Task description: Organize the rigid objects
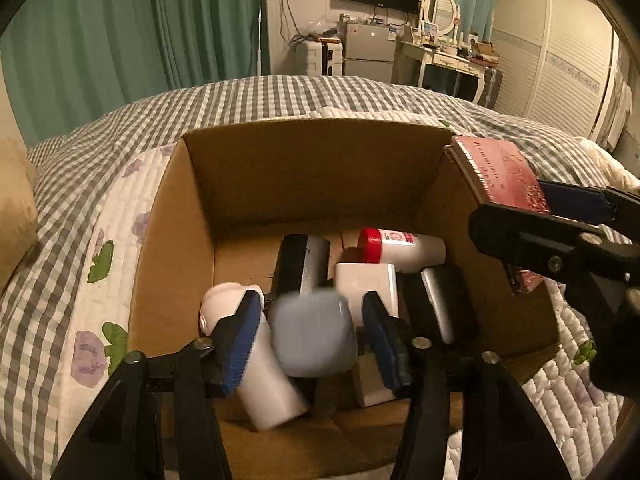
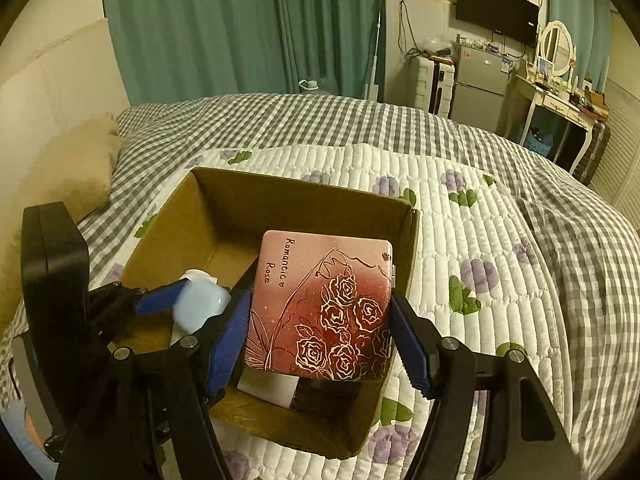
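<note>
A cardboard box (image 1: 304, 172) sits on the bed. My left gripper (image 1: 312, 332) is over the box; a blurred pale blue rounded case (image 1: 314, 334) lies between its open jaws with gaps on both sides. In the box lie a white bottle (image 1: 268, 380), a red-capped white bottle (image 1: 400, 250), a white block (image 1: 366, 284) and dark items (image 1: 304, 264). My right gripper (image 2: 320, 332) is shut on a pink rose-printed tin (image 2: 320, 304) above the box's right side (image 2: 408, 240); the tin also shows in the left wrist view (image 1: 500, 172).
The box rests on a white floral quilt (image 2: 460, 240) over a grey checked bedspread (image 2: 280, 120). A beige pillow (image 2: 68, 168) lies at the left. Green curtains, a small fridge (image 2: 478, 88) and a dressing table (image 2: 560, 104) stand beyond the bed.
</note>
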Demonstrator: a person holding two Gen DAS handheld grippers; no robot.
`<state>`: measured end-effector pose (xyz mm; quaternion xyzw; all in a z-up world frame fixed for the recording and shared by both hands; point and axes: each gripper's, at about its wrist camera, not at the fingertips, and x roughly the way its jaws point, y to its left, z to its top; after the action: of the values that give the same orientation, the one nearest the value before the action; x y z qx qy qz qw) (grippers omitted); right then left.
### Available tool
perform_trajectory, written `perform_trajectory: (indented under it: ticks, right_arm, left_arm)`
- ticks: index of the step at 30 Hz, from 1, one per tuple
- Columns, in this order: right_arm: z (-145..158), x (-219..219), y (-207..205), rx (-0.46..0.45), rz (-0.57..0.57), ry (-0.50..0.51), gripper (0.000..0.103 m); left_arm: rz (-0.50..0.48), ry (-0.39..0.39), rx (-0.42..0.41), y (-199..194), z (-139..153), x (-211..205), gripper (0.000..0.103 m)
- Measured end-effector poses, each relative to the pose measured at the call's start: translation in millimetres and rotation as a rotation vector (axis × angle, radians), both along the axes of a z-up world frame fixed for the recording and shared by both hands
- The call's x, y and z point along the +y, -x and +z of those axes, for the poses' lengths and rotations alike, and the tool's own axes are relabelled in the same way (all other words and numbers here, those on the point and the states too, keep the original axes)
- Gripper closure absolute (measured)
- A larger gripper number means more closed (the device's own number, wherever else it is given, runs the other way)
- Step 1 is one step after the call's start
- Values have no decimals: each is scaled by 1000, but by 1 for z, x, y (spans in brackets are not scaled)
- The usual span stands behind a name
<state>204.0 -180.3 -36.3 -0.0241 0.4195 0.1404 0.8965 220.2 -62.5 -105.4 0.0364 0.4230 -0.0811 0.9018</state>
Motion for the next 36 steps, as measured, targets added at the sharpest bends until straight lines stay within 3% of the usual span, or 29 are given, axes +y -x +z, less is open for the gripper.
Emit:
perform_trajectory:
  ticks: [2,3,4,12,21,25,31,36]
  right_arm:
    - [3,0,-1,-4,-3,-5,35]
    - [5,-1,-1,-8,-4,-8,35]
    - [8,-1,-1,-13,-6,-11,35]
    - [23,7,-19,-34,-8,-18,35]
    - [-33,36,-63,82,6,-6,35]
    - [-40,34,-67,68,-7,-29,32]
    - [3,15,-40,-7,-53,-43,32]
    - [69,-1,1,-114,-58,-14,32]
  left_arm:
    - [-9,7,-12,2,7,0,32]
    - [7,-10,-32,4,10,0,21]
    - [26,-30,-57,6,15,2,18]
    - [67,-16,-136,7,49,34,18]
    - [102,-13,-143,-3,39,58,18]
    - [98,-12,-139,-1,35,57,18]
    - [111,13,-169,17,60,56,18]
    - [109,31,-284,51,115,50,13]
